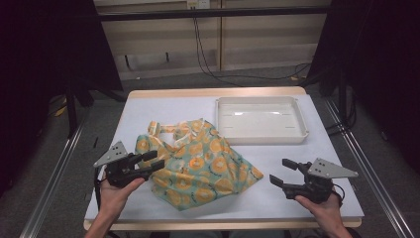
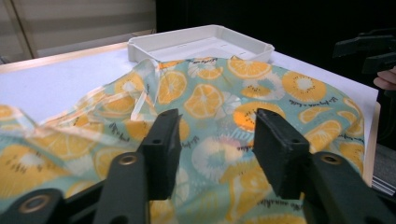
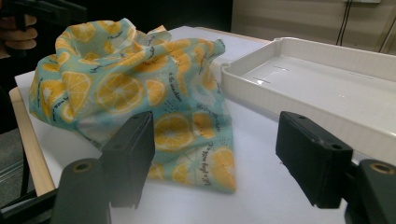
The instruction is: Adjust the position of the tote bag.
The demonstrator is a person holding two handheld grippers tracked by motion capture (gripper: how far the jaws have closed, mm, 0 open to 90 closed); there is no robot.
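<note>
A teal cloth printed with orange slices (image 1: 203, 163) lies crumpled on the white table, left of centre. My left gripper (image 1: 157, 159) sits at the cloth's left edge. In the left gripper view its jaws stand apart just above the cloth (image 2: 205, 98), and nothing is pinched between them (image 2: 215, 140). My right gripper (image 1: 280, 171) hovers over bare table to the right of the cloth, open and holding nothing. In the right gripper view the cloth (image 3: 121, 88) lies beyond the wide-open right gripper (image 3: 217, 158), with one corner reaching toward the jaws.
A white rectangular tray (image 1: 257, 139) with nothing in it stands at the back right of the table, just behind the cloth; its wall (image 3: 261, 93) is close on the right. The table's wooden front edge (image 1: 223, 224) runs under both hands.
</note>
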